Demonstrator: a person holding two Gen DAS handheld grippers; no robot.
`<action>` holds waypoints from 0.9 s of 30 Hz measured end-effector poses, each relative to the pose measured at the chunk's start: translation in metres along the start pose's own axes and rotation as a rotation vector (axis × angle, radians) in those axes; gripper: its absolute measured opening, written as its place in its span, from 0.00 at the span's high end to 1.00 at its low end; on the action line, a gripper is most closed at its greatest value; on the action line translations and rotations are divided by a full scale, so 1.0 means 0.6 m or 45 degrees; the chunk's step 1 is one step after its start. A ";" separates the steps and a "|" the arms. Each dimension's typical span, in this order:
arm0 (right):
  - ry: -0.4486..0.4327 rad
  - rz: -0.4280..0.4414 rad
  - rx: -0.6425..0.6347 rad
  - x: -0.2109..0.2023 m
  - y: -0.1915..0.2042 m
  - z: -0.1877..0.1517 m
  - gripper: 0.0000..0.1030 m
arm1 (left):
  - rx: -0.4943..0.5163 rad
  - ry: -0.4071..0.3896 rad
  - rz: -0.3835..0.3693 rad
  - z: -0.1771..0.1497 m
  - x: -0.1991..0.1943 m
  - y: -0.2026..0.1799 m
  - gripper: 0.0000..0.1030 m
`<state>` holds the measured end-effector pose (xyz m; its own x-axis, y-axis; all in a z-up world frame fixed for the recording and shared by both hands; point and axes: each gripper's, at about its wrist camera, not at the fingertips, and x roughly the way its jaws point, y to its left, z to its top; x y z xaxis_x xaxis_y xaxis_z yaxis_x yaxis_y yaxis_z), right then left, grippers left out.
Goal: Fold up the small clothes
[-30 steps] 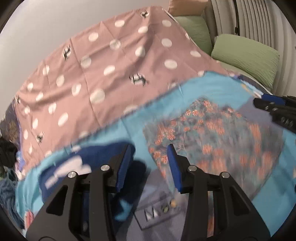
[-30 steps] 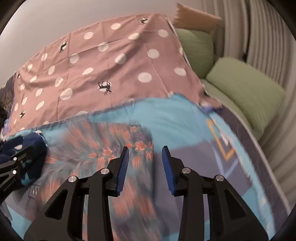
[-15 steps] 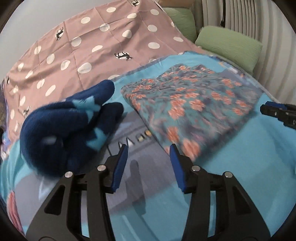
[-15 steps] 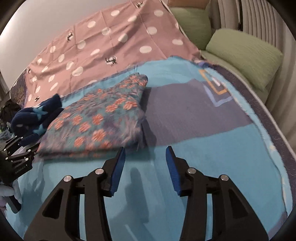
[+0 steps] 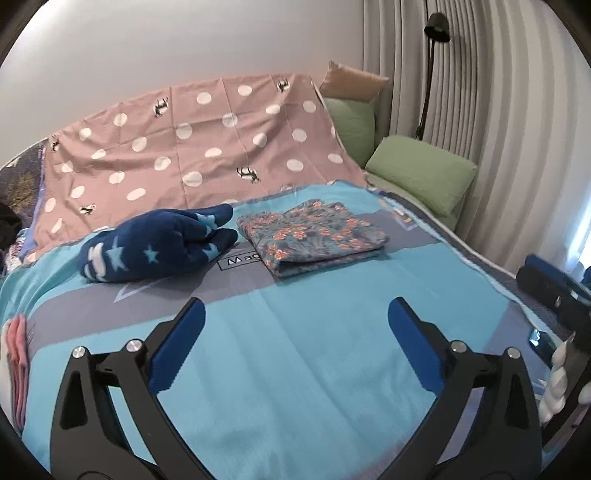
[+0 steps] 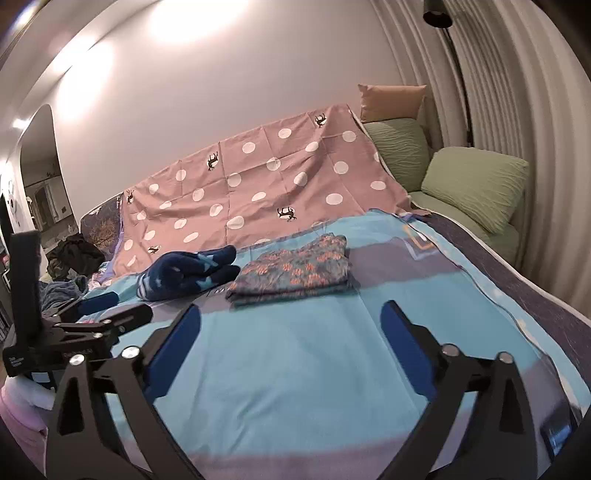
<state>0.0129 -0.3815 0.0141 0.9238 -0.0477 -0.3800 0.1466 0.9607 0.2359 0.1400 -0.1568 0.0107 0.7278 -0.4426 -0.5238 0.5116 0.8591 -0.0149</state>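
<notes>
Hovering wide open and empty, jaws just spread, left gripper [image 5: 295,328] and right gripper [image 6: 290,325] faced the folded floral garment [image 5: 312,236] at frame centre; next likely the unfolded navy star garment [image 5: 159,247], centre-left.

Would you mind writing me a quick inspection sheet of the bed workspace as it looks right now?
Surface: blue and grey blanket spread flat over the bed, its near part bare.
Job's things: floral garment folded into a neat rectangle; navy star-print garment lying bunched to its left, not folded flat.
Clutter: pink cloth at the left edge; dark clothes pile beyond the bed.
Grippers: left gripper and right gripper both open after their jaws just spread, nothing between them.
Cables: nothing seen.
Surroundings: pink dotted sheet draped behind, green pillows, curtain, black lamp.
</notes>
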 end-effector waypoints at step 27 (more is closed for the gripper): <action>0.061 -0.131 -0.026 -0.188 0.074 -0.065 0.01 | -0.054 -0.003 0.142 -0.100 -0.263 -0.057 0.02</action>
<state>-0.0985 -0.3228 0.0327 0.8862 -0.1339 -0.4436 0.2324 0.9567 0.1754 -0.0196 -0.1009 0.0428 0.7800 -0.3442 -0.5226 0.4077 0.9131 0.0072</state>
